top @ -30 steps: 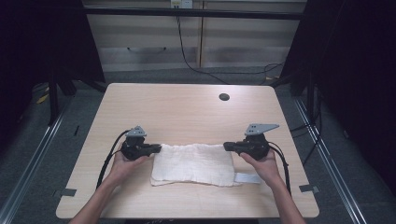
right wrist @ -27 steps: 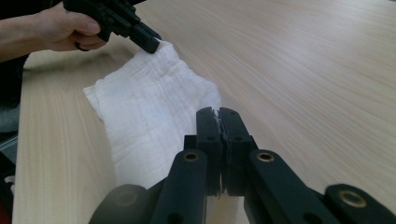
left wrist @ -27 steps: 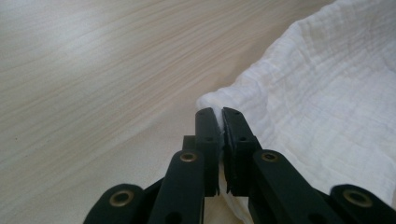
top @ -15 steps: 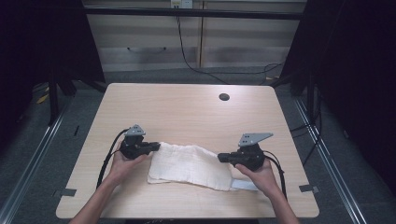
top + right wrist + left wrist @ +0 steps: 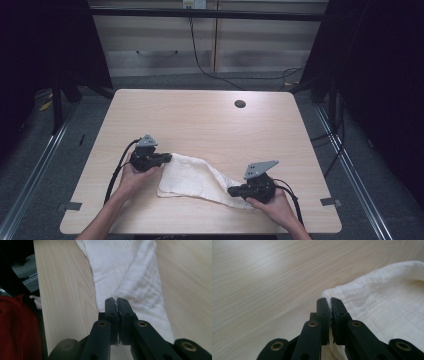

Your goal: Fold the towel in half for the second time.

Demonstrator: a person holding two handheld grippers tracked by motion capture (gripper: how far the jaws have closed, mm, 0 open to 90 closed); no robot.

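The white cloth [image 5: 192, 179] runs slantwise from the left gripper [image 5: 167, 158], clamped on its far corner, to the right gripper [image 5: 231, 190], clamped on its near corner.

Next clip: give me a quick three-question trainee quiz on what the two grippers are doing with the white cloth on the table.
1. True or false: the left gripper is shut on a corner of the white cloth.
2. The right gripper grips the cloth at: A) the end nearest the table's near edge, B) the end next to the round hole, C) nowhere, it hangs open above the cloth.
3. Fill in: the cloth lies on a light ____ table.

Key: 1 true: the left gripper view shows cloth pinched between closed jaws. 2 A: the cloth narrows toward the right gripper, near the table's front edge. 3 wooden.
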